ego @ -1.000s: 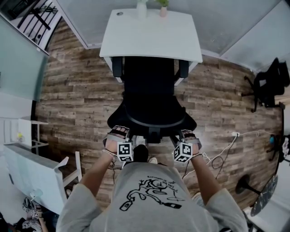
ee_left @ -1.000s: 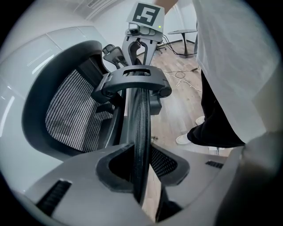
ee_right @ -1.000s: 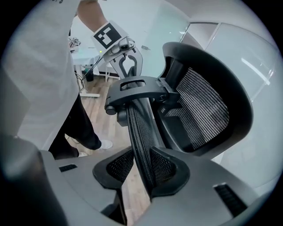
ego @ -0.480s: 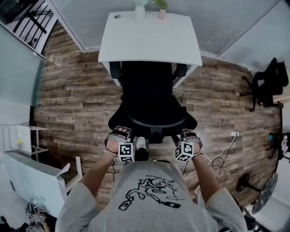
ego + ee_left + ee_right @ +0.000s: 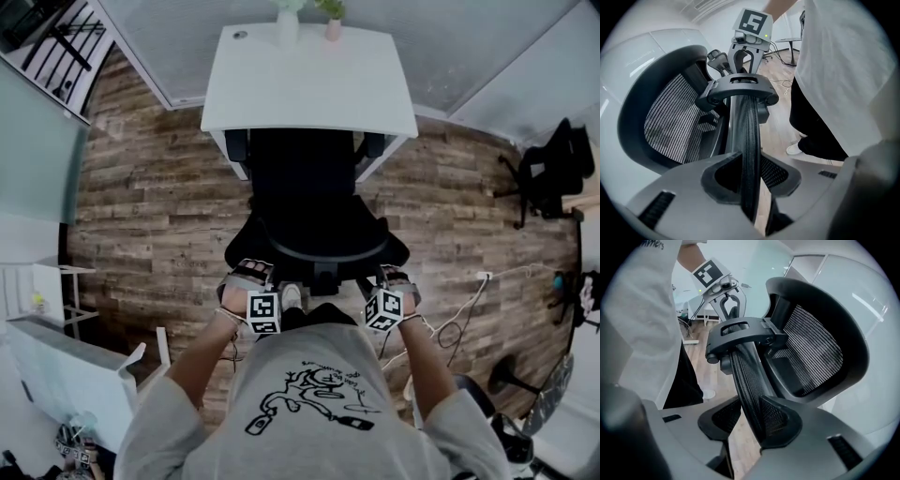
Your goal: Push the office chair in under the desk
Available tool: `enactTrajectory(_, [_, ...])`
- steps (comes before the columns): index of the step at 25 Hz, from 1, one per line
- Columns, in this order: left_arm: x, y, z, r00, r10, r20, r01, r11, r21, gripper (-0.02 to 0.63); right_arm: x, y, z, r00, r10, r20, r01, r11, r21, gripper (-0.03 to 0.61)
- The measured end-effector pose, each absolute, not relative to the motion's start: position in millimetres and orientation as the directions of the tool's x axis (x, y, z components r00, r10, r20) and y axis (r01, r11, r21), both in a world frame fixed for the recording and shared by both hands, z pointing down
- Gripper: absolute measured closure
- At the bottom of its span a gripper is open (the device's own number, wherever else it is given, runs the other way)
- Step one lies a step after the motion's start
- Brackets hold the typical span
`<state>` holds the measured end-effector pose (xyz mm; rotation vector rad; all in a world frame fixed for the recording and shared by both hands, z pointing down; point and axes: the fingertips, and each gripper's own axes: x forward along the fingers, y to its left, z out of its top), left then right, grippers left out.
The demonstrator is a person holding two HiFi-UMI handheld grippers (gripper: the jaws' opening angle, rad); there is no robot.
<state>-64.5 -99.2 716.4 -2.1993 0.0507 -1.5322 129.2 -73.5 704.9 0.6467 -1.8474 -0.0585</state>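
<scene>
Left gripper point(image 5: 246, 275): its fingers point(image 5: 693, 197) are clamping the backrest rim point(image 5: 750, 131), one pad on each side.
Right gripper point(image 5: 396, 278): its fingers point(image 5: 797, 427) are closing on the same rim further along, which is lying mostly against the outer finger.
Push: both hands should probably be pressing evenly and level, so the chair is neither swivelling nor tipping.
Office chair point(image 5: 314, 187): it is standing just in front of the person, facing away, with its armrests reaching the near edge of the surface.
Wooden floor point(image 5: 150, 206): a slow, straight roll is looking safest here.
Surface point(image 5: 309, 84): it is sitting just beyond, roughly centred on the chair. The armrests seem the parts to watch.
Plant pots point(image 5: 333, 23): they are standing at the far edge, so easing off before any bump is wise.
</scene>
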Motion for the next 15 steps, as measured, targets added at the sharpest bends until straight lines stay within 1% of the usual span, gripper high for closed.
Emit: enactTrajectory(15, [-69, -125, 717, 0.366, -0.299, 0.882, 0.231, -0.888, -0.397, 0.506, 124, -96, 707, -0.217, -0.464, 0.859, -0.415, 0.840, 0.349, 0.433])
